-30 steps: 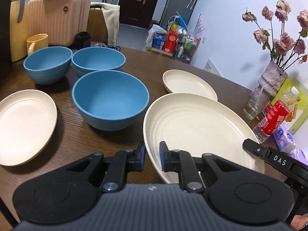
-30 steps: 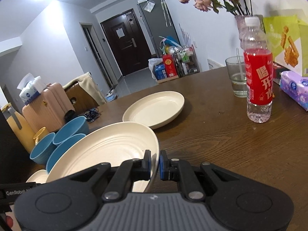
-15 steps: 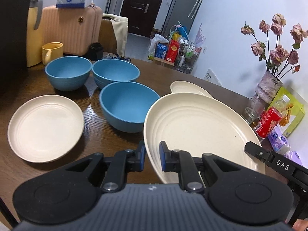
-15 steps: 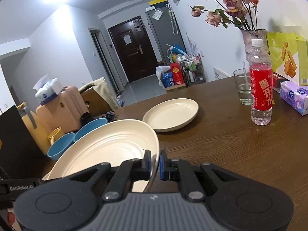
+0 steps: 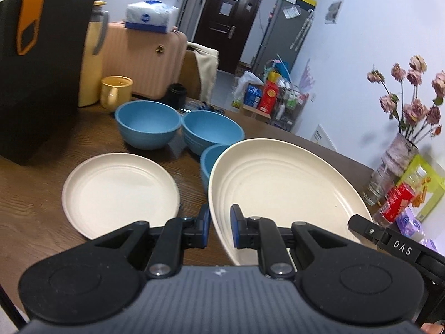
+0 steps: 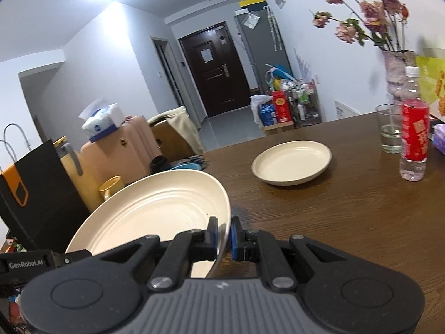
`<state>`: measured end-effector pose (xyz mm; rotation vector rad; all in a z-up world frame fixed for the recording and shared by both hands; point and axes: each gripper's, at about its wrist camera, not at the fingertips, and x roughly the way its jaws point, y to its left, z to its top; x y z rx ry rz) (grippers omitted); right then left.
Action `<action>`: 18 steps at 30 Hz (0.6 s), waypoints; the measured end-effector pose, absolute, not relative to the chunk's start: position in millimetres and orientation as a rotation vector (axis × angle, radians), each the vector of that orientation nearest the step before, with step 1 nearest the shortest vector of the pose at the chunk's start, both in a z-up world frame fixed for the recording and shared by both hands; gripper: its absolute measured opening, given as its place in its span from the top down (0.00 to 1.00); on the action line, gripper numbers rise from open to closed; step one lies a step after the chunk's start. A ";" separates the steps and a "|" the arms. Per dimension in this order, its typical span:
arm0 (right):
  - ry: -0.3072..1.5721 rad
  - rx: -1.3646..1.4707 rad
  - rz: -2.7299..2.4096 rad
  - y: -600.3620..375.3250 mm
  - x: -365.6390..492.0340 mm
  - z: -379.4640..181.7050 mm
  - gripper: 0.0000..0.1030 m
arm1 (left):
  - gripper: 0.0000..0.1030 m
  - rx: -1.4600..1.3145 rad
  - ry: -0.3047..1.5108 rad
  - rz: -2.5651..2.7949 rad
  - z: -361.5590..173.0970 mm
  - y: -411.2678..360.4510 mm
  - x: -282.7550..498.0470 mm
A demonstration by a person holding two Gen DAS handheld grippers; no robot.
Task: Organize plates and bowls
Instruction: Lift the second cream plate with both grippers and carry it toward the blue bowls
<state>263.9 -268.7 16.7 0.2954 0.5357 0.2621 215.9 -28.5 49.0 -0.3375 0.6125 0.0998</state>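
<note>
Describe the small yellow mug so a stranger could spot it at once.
Start at the tall black paper bag on the brown wooden table's far left. Just right of it stands the small yellow mug, handle forward, behind the blue bowls. It is the only yellow cup with a handle.

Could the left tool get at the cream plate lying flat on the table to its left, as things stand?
Probably not yet. The left tool is shut on the large plate, shared with the right tool. The flat plate itself lies open, nothing on it.
</note>
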 end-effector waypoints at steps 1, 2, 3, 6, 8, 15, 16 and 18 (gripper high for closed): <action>0.536 0.294 0.270 -262.7 264.0 17.3 0.91 | 0.85 -0.339 0.609 0.106 50.1 -24.1 214.0; 0.537 0.292 0.277 -257.0 263.0 18.3 0.91 | 0.85 -0.341 0.606 0.112 50.8 -19.2 212.2; 0.537 0.291 0.284 -251.7 262.9 18.9 0.91 | 0.85 -0.342 0.603 0.119 51.5 -14.5 210.0; 0.540 0.286 0.303 -235.7 262.1 20.3 0.91 | 0.85 -0.348 0.593 0.138 53.4 0.2 204.3; 0.544 0.282 0.314 -225.1 261.6 20.3 0.91 | 0.85 -0.354 0.587 0.152 54.3 9.4 201.6; 0.559 0.272 0.347 -193.8 262.2 19.5 0.91 | 0.85 -0.380 0.578 0.185 54.2 40.5 195.6; 0.561 0.269 0.353 -188.6 262.8 19.5 0.91 | 0.85 -0.383 0.577 0.189 53.9 45.6 194.8; 0.564 0.264 0.362 -179.2 264.3 19.1 0.91 | 0.85 -0.391 0.575 0.199 52.8 54.9 194.6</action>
